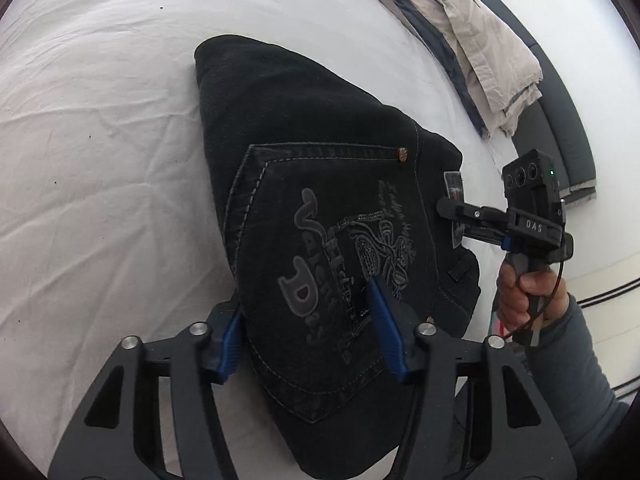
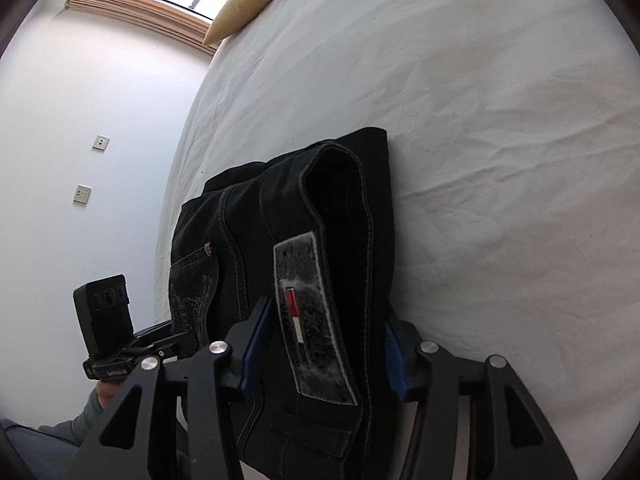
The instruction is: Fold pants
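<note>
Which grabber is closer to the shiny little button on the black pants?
Right. The right gripper sits at the waistband, just below the copper rivet. The left gripper straddles the pocket's far end on the black pants.

Left gripper (image 1: 308, 326) seen at lower middle of left wrist view, blue fingers (image 1: 386, 326) spread wide. Right gripper (image 2: 320, 344) at lower middle of right wrist view, jaws also spread wide. Right hand (image 1: 520, 300) at right edge of left view, wrapped around handle, grey sleeve behind.
</note>
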A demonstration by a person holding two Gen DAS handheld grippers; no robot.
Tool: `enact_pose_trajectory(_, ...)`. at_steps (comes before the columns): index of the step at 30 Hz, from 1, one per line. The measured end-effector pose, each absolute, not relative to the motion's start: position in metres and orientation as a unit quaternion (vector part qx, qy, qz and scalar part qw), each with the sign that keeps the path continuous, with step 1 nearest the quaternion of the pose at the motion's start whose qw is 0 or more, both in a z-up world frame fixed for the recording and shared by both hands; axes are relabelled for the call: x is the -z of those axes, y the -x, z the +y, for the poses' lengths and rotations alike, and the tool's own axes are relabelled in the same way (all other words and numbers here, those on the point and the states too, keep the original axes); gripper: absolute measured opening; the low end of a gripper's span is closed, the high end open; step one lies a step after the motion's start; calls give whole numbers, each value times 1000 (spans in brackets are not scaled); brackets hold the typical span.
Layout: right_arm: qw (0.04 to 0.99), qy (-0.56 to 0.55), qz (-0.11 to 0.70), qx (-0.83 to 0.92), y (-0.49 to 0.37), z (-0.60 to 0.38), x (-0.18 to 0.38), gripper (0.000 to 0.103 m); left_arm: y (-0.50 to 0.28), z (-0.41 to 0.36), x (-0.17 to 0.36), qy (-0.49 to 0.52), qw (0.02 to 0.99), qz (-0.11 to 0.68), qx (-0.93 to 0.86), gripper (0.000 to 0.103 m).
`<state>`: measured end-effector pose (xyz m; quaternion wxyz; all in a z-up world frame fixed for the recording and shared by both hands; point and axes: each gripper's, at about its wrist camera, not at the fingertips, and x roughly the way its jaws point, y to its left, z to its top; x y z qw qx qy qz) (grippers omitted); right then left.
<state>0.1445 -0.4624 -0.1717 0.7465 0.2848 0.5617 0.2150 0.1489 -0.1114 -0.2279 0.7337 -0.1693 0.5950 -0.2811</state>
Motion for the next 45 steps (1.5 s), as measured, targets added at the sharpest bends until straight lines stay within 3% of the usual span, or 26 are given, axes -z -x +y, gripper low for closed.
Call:
enact_pose_trajectory(2, 760, -254, 565, -199, -142, -454, 164, 36, -151, -112, 222, 168, 738, 592, 279, 29)
enact_pose_trajectory(4, 774, -222, 564, -184, -139, -444, 154, 27, -151, -117, 215, 151, 747, 584, 281, 25)
enact_pose_trajectory(8, 796, -184, 551, -171, -137, -424, 127, 20, -149, -115, 199, 148, 757, 570, 282, 19)
enact_pose_trajectory(19, 823, -162, 496, -226, -204, -359, 72, 19, -205, -34, 136, 122, 809, 525, 235, 19)
enact_pose_trajectory(27, 795, -191, 531, -222, -272, -330, 128, 22, -260, 34, 179, 151, 796, 546, 215, 20)
enact_pose_trajectory(29, 785, -217, 536, -221, -271, -340, 144, 37, -257, 39, 187, 145, 798, 543, 218, 26)
enact_pose_trajectory(30, 784, -225, 537, -216, -269, -346, 150, 51, -255, 42, 192, 143, 801, 540, 216, 30)
enact_pose_trajectory(31, 782, -235, 537, -212, -265, -352, 157, 57, -254, 45, 195, 145, 803, 538, 214, 40)
enact_pose_trajectory(32, 779, -254, 531, -218, -261, -360, 163, 57, -253, 49, 199, 155, 804, 534, 213, 48)
enact_pose_trajectory(39, 784, -321, 495, -193, -215, -403, 159, 66, -199, 50, 169, 107, 870, 460, 143, 77)
enact_pose_trajectory(41, 806, -296, 490, -149, -199, -404, 143, 72, -173, 48, 148, 63, 901, 418, 100, 96)
enact_pose_trajectory(45, 869, -217, 433, -105, -149, -391, 94, 79, -114, 30, 99, 13, 945, 327, 16, 103)
